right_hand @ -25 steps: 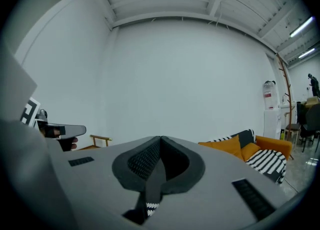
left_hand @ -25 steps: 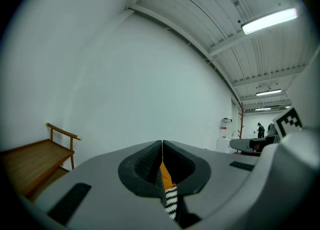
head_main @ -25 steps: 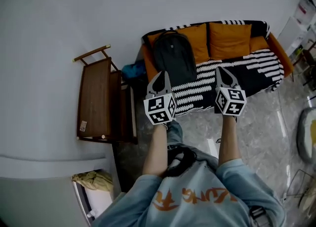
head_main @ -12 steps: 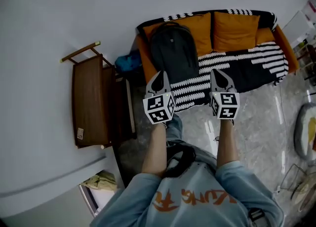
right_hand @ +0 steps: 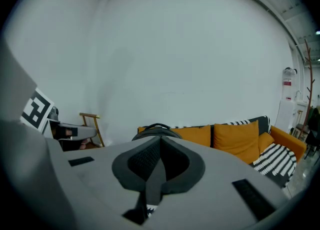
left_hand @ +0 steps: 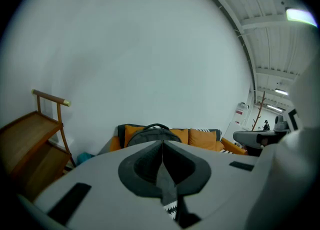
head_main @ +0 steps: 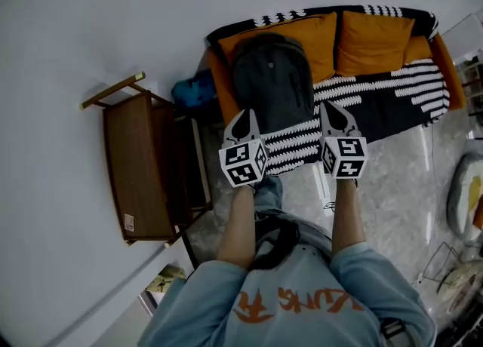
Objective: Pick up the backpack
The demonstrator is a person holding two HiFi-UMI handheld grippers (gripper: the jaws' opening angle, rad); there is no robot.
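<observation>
A dark grey backpack [head_main: 272, 83] stands upright on the left end of an orange sofa [head_main: 392, 74], leaning against an orange cushion. Its top and carry handle show over the jaws as the backpack [left_hand: 152, 133] in the left gripper view and the backpack [right_hand: 156, 129] in the right gripper view. My left gripper [head_main: 243, 116] is shut and empty, short of the backpack's lower left. My right gripper [head_main: 333, 109] is shut and empty too, to the right of the backpack's base, over the striped blanket [head_main: 385, 95].
A wooden cart with shelves [head_main: 143, 164] stands left of the sofa by the white wall. A blue bag [head_main: 195, 93] lies between cart and sofa. Glossy tiled floor [head_main: 392, 179] spreads in front of the sofa, with wire racks [head_main: 453, 262] at the right.
Both grippers have moved forward toward the sofa, staying shut. The backpack and sofa now appear larger and closer, and the cart has shifted left in the head view.
</observation>
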